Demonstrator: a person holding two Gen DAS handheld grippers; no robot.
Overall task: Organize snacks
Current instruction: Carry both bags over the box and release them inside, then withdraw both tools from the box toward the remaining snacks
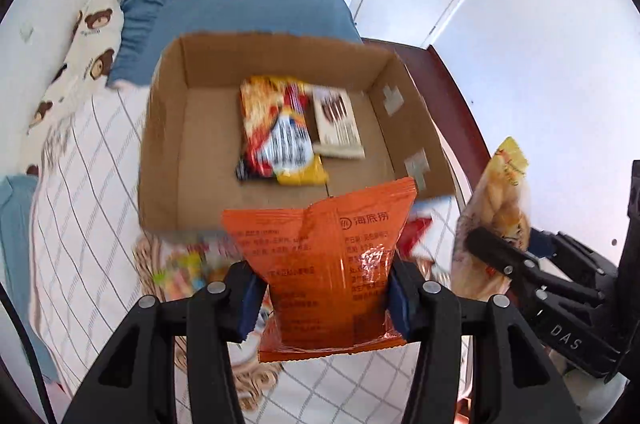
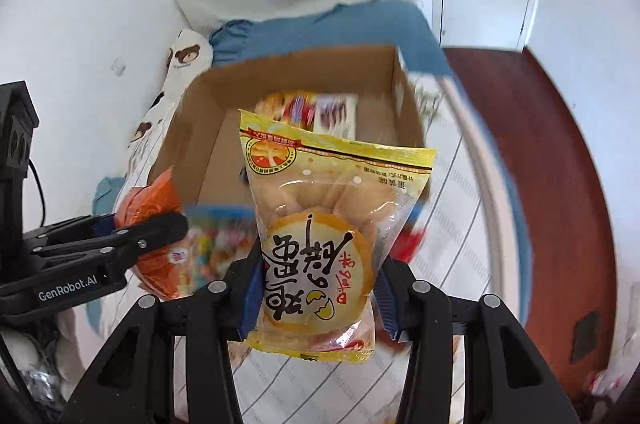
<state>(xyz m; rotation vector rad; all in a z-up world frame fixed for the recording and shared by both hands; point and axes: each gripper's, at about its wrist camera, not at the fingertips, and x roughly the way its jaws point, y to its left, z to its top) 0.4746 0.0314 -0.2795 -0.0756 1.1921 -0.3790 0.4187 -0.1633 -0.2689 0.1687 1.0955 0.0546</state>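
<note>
My left gripper (image 1: pixel 322 298) is shut on an orange snack packet (image 1: pixel 328 264), held above the bed just in front of an open cardboard box (image 1: pixel 180 152). My right gripper (image 2: pixel 316 298) is shut on a yellow bag of egg cakes (image 2: pixel 324 236), also held in front of the box (image 2: pixel 200 128). Inside the box lie a red-yellow snack bag (image 1: pixel 276 128) and a white-brown snack carton (image 1: pixel 336 120). The right gripper with its yellow bag (image 1: pixel 500 208) shows at the right of the left wrist view. The left gripper with the orange packet (image 2: pixel 152 200) shows at the left of the right wrist view.
The box sits on a bed with a checked sheet (image 1: pixel 92 192). More loose snacks (image 1: pixel 188 264) lie on the sheet below the grippers. A blue pillow (image 1: pixel 240 12) and a bear-print pillow (image 1: pixel 88 48) lie behind the box. A dark red bed frame (image 2: pixel 552 160) runs along the right.
</note>
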